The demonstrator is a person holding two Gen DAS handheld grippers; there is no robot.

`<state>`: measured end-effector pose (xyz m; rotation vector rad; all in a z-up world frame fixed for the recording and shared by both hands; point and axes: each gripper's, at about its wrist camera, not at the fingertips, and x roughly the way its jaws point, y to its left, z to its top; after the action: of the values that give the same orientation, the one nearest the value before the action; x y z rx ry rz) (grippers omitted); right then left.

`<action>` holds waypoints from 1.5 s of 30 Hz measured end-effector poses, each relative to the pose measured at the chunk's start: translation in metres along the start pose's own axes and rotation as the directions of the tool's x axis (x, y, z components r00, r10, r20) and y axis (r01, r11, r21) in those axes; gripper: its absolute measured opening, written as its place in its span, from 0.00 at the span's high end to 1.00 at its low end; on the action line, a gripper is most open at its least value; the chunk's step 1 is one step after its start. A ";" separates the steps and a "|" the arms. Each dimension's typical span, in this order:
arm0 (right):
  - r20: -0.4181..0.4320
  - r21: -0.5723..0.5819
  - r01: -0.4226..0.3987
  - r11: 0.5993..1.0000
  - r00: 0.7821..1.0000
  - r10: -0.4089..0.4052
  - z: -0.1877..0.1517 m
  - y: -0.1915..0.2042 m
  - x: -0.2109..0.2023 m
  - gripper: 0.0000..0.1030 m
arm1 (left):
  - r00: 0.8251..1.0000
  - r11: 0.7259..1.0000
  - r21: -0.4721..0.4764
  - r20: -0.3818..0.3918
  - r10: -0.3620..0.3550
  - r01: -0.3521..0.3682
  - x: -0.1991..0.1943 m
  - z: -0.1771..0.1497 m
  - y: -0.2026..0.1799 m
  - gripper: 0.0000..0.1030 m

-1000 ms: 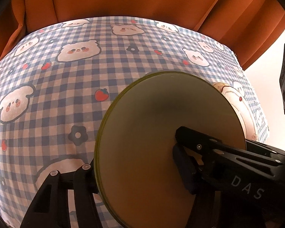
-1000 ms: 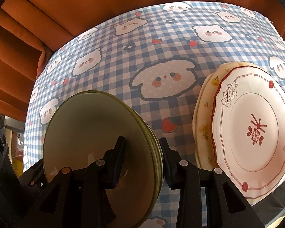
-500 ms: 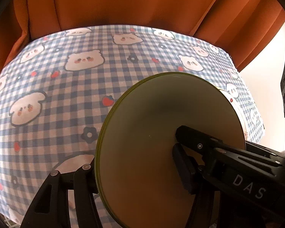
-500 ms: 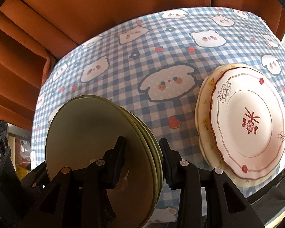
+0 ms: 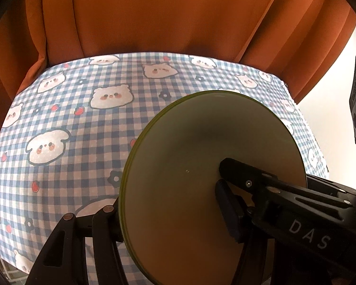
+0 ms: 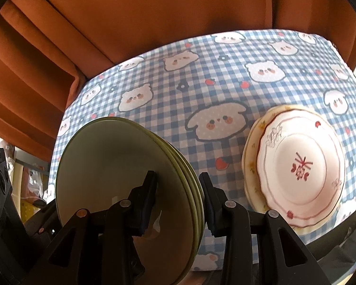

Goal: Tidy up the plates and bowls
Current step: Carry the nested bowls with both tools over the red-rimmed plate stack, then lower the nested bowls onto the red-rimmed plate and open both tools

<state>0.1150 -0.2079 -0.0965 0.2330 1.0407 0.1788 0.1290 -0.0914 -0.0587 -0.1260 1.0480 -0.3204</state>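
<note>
Both hand-held grippers, left (image 5: 168, 211) and right (image 6: 178, 199), clamp the green plates (image 6: 121, 166) from opposite sides.

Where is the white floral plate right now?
In the right wrist view, the white floral plate lies at right on a cream plate on the checked tablecloth.

Warm, fairly dim daylight comes in beside the orange curtain (image 5: 178, 16), blown out white at the right. The round lens bends the edges, its corners black, and the white plate (image 6: 301, 166) looks slightly blurred.
</note>
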 end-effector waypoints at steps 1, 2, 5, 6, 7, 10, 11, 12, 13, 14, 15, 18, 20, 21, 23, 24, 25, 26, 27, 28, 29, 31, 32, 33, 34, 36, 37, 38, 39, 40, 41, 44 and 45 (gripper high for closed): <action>0.003 -0.009 -0.004 1.000 1.000 0.004 0.001 -0.002 -0.002 0.61 | 1.000 1.000 -0.006 0.008 0.002 -0.002 0.001 0.000 -0.003 0.39; 0.007 -0.020 -0.009 1.000 1.000 0.009 0.003 -0.006 -0.003 0.61 | 1.000 1.000 -0.015 0.015 0.004 -0.004 0.003 0.001 -0.007 0.39; 0.011 -0.044 -0.022 0.999 1.000 0.022 0.007 -0.019 -0.006 0.61 | 1.000 0.999 -0.037 0.026 0.015 -0.014 0.007 -0.001 -0.021 0.39; 0.009 -0.050 -0.026 0.998 1.000 0.026 0.008 -0.024 -0.007 0.61 | 0.999 0.999 -0.045 0.029 0.021 -0.020 0.007 -0.002 -0.026 0.39; 0.007 -0.057 -0.032 0.998 0.999 0.033 0.008 -0.029 -0.008 0.61 | 0.999 0.998 -0.050 0.031 0.027 -0.025 0.007 -0.002 -0.031 0.39; 0.005 -0.073 -0.052 0.996 0.999 0.052 0.011 -0.044 -0.014 0.61 | 0.998 0.997 -0.065 0.040 0.047 -0.044 0.008 -0.004 -0.049 0.39; 0.005 -0.081 -0.058 0.995 0.998 0.058 0.011 -0.050 -0.016 0.61 | 0.998 0.997 -0.068 0.041 0.050 -0.047 0.009 -0.005 -0.054 0.39; 0.006 -0.086 -0.062 0.994 0.998 0.063 0.011 -0.055 -0.018 0.61 | 0.998 0.996 -0.071 0.043 0.056 -0.053 0.010 -0.005 -0.061 0.39; 0.006 -0.089 -0.066 0.994 0.998 0.067 0.011 -0.060 -0.020 0.61 | 0.997 0.996 -0.074 0.044 0.060 -0.057 0.011 -0.006 -0.066 0.39; 0.004 -0.091 -0.072 0.993 0.997 0.072 0.011 -0.067 -0.023 0.61 | 0.997 0.995 -0.076 0.044 0.064 -0.060 0.013 -0.007 -0.072 0.39; 0.003 -0.093 -0.076 0.993 0.997 0.076 0.011 -0.073 -0.024 0.61 | 0.997 0.995 -0.076 0.044 0.067 -0.063 0.014 -0.009 -0.079 0.39; 0.002 -0.092 -0.087 0.992 0.996 0.087 0.011 -0.093 -0.030 0.61 | 0.996 0.994 -0.077 0.048 0.078 -0.074 0.019 -0.010 -0.098 0.39; 0.003 -0.091 -0.094 0.991 0.995 0.095 0.011 -0.106 -0.033 0.61 | 0.995 0.994 -0.079 0.052 0.084 -0.080 0.022 -0.010 -0.110 0.39; 0.003 -0.092 -0.098 0.991 0.995 0.098 0.011 -0.112 -0.035 0.61 | 0.995 0.993 -0.079 0.053 0.087 -0.083 0.024 -0.010 -0.114 0.39; 0.002 -0.095 -0.103 0.990 0.995 0.104 0.012 -0.122 -0.037 0.61 | 0.994 0.993 -0.084 0.052 0.093 -0.089 0.028 -0.011 -0.125 0.39; 0.001 -0.095 -0.107 0.990 0.994 0.107 0.012 -0.129 -0.038 0.61 | 0.994 0.992 -0.086 0.051 0.094 -0.090 0.030 -0.011 -0.129 0.39; 0.000 -0.095 -0.109 0.990 0.994 0.109 0.012 -0.135 -0.040 0.61 | 0.994 0.992 -0.088 0.050 0.095 -0.090 0.032 -0.011 -0.134 0.39; -0.001 -0.095 -0.109 0.989 0.994 0.110 0.012 -0.139 -0.040 0.61 | 0.994 0.992 -0.089 0.049 0.094 -0.090 0.034 -0.011 -0.138 0.39; -0.002 -0.095 -0.110 0.989 0.994 0.110 0.012 -0.144 -0.041 0.61 | 0.994 0.992 -0.089 0.048 0.093 -0.089 0.037 -0.012 -0.143 0.39; -0.002 -0.094 -0.110 0.989 0.994 0.110 0.012 -0.151 -0.042 0.61 | 0.995 0.992 -0.090 0.046 0.092 -0.088 0.039 -0.012 -0.147 0.39; -0.003 -0.094 -0.108 0.990 0.994 0.109 0.012 -0.155 -0.042 0.61 | 0.995 0.992 -0.090 0.044 0.090 -0.086 0.042 -0.012 -0.151 0.39; -0.005 -0.091 -0.104 0.990 0.995 0.104 0.012 -0.165 -0.042 0.61 | 0.996 0.993 -0.091 0.038 0.085 -0.082 0.048 -0.013 -0.159 0.39; -0.007 -0.090 -0.102 0.991 0.995 0.102 0.012 -0.170 -0.042 0.61 | 0.996 0.993 -0.091 0.033 0.082 -0.078 0.051 -0.013 -0.163 0.39; -0.010 -0.087 -0.100 0.991 0.995 0.099 0.012 -0.175 -0.042 0.61 | 0.996 0.993 -0.092 0.030 0.079 -0.076 0.054 -0.014 -0.165 0.39; -0.013 -0.084 -0.097 0.992 0.995 0.096 0.012 -0.179 -0.042 0.61 | 0.997 0.993 -0.094 0.024 0.076 -0.073 0.057 -0.014 -0.168 0.39; -0.020 -0.082 -0.090 0.993 0.996 0.089 0.012 -0.187 -0.040 0.61 | 0.997 0.993 -0.098 0.015 0.069 -0.067 0.063 -0.014 -0.172 0.39; -0.024 -0.080 -0.086 0.993 0.996 0.085 0.012 -0.190 -0.039 0.61 | 0.998 0.993 -0.100 0.009 0.066 -0.065 0.066 -0.014 -0.173 0.39; -0.029 -0.078 -0.082 0.994 0.996 0.080 0.012 -0.194 -0.037 0.61 | 0.998 0.993 -0.102 0.003 0.063 -0.062 0.069 -0.013 -0.174 0.39; -0.034 -0.077 -0.079 0.994 0.996 0.077 0.013 -0.196 -0.036 0.61 | 0.998 0.993 -0.105 -0.005 0.059 -0.059 0.072 -0.013 -0.174 0.39; -0.039 -0.075 -0.076 0.994 0.997 0.073 0.013 -0.198 -0.034 0.61 | 0.998 0.993 -0.107 -0.012 0.055 -0.056 0.075 -0.013 -0.175 0.39; -0.045 -0.073 -0.071 0.995 0.997 0.068 0.014 -0.200 -0.032 0.61 | 0.998 0.993 -0.110 -0.022 0.050 -0.053 0.080 -0.012 -0.174 0.39; -0.067 -0.066 -0.060 0.996 0.996 0.055 0.015 -0.204 -0.023 0.61 | 0.998 0.992 -0.114 -0.045 0.039 -0.044 0.088 -0.010 -0.171 0.40; -0.074 -0.064 -0.056 0.996 0.996 0.051 0.016 -0.205 -0.021 0.61 | 0.998 0.993 -0.114 -0.051 0.036 -0.042 0.091 -0.009 -0.171 0.40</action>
<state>0.1264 -0.4114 -0.1275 0.1956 1.0988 0.2714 0.1288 -0.2815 -0.0951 -0.2023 1.1163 -0.2285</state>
